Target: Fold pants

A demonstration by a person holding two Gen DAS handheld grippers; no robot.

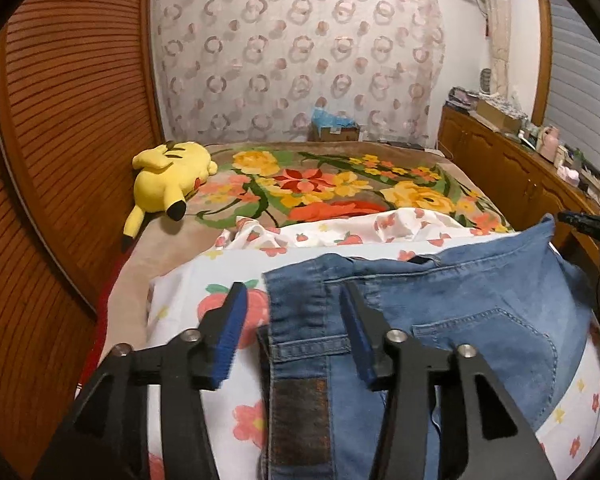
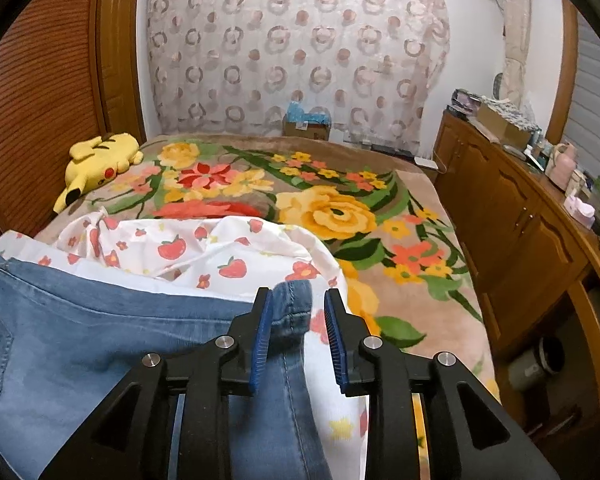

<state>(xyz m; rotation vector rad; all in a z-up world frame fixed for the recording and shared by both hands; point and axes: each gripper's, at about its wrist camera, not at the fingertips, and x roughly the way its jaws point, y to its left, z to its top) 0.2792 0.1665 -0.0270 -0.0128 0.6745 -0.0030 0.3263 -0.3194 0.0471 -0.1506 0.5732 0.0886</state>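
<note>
Blue jeans (image 1: 480,300) lie on a white strawberry-print sheet (image 1: 180,280) at the near end of the bed, back pocket up. My left gripper (image 1: 293,292) is open, its blue pads (image 1: 232,332) standing apart on either side of the waistband edge and belt loop without pressing on it. In the right wrist view the jeans (image 2: 100,320) stretch off to the left. A hemmed corner of the denim pokes up between the fingers of my right gripper (image 2: 297,296). That gripper is open: the cloth lies against the left pad (image 2: 262,332) and the right pad stands clear of it.
A floral blanket (image 2: 328,208) covers the far part of the bed, with a yellow plush toy (image 1: 168,172) at its left edge. A louvred wooden door (image 1: 60,140) stands on the left. A wooden cabinet (image 2: 512,216) loaded with small items runs along the right. A cardboard box (image 2: 306,126) sits beyond the bed.
</note>
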